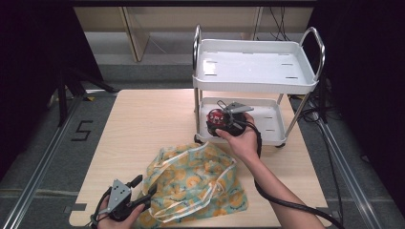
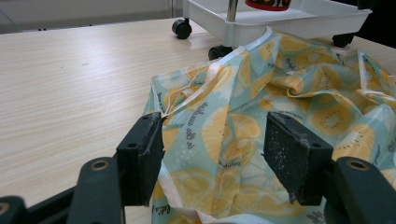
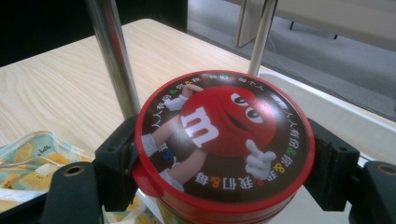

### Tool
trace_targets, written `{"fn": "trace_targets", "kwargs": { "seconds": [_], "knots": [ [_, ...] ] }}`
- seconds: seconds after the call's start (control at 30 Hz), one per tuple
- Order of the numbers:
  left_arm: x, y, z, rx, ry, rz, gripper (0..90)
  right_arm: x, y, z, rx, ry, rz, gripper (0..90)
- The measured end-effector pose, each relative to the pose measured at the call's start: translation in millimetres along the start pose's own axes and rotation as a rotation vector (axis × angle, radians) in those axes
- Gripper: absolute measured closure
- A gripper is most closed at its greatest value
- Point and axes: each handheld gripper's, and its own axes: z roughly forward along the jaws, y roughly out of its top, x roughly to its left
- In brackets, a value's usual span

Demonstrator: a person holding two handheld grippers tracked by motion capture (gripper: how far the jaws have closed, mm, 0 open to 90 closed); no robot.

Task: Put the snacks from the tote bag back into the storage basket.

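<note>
Left gripper (image 1: pixel 140 187) at the table's seven o'clock; jaws spread, nothing clamped; the lemon-print cloth (image 1: pixel 200 183) lies crumpled between and beyond them, one jaw at its near edge. Right gripper (image 3: pixel 229 154) at the trolley (image 1: pixel 286 88), two o'clock; jaws clenched on the red M&M's tub (image 3: pixel 224 140), lid up, over the lower tray (image 1: pixel 272 125). Judgement: tub nearly placed, not yet released; cloth not yet handled.
</note>
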Motion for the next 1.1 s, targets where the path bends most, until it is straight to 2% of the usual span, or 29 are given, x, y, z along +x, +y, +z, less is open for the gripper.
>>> {"fn": "trace_targets", "kwargs": {
  "seconds": [0.03, 0.07, 0.17, 0.27, 0.33, 0.47, 0.53, 0.63, 0.67, 0.7, 0.83, 0.87, 0.97, 1.1],
  "knots": [
    [0.1, 0.0, 0.0, 0.0, 0.0, 0.0, 37.2, 0.9, -0.1, 0.0, 0.003, 0.0, 0.014, 26.7],
    [0.1, 0.0, 0.0, 0.001, 0.0, 0.001, 37.3, 0.2, 0.0, 2.2, -0.01, -0.002, -0.003, 26.7],
    [-0.4, 0.0, -0.5, 0.006, 0.005, -0.003, 37.3, 0.2, 1.5, 2.6, -0.003, 0.004, -0.015, 26.7],
    [-0.5, 0.0, -0.4, 0.001, 0.002, -0.007, 37.2, 3.2, 2.5, 3.7, 0.004, 0.004, 0.023, 26.7],
    [0.2, 0.0, -0.3, 0.0, 0.0, -0.001, 37.3, 2.6, 2.7, 6.1, -0.006, 0.003, 0.001, 26.7],
    [-0.2, 0.0, -0.6, 0.0, 0.002, -0.006, 37.3, 3.5, 2.5, 6.7, 0.007, 0.001, 0.006, 26.7],
    [-0.3, -0.1, -0.1, 0.0, 0.001, -0.007, 37.3, 4.7, 2.2, 8.6, 0.011, 0.005, 0.033, 26.7],
    [-0.6, 0.0, -0.3, 0.0, 0.001, -0.006, 37.3, 2.7, 2.7, 10.0, 0.003, 0.007, -0.002, 26.7],
    [-0.6, 0.0, -0.3, 0.0, 0.001, -0.007, 37.3, 2.0, 2.7, 10.4, 0.003, 0.004, -0.002, 26.7],
    [-0.4, -0.1, -0.2, 0.001, 0.001, -0.006, 37.3, 3.3, 3.1, 10.5, 0.017, 0.019, 0.025, 26.7],
    [-0.4, 0.0, -0.3, 0.0, 0.001, -0.007, 37.3, 2.5, 3.6, 11.5, 0.014, 0.013, 0.018, 26.7],
    [-0.5, 0.0, -0.4, -0.001, 0.001, -0.008, 37.3, 3.4, 4.2, 11.2, 0.011, 0.035, 0.034, 26.7],
    [-0.4, 0.0, -0.3, 0.0, 0.0, -0.007, 37.3, 3.6, 4.5, 12.4, 0.015, 0.016, 0.025, 26.7],
    [-0.4, 0.0, -0.2, 0.0, 0.0, -0.006, 37.3, 3.2, 5.6, 12.4, 0.016, 0.024, 0.022, 26.7]
  ]
}}
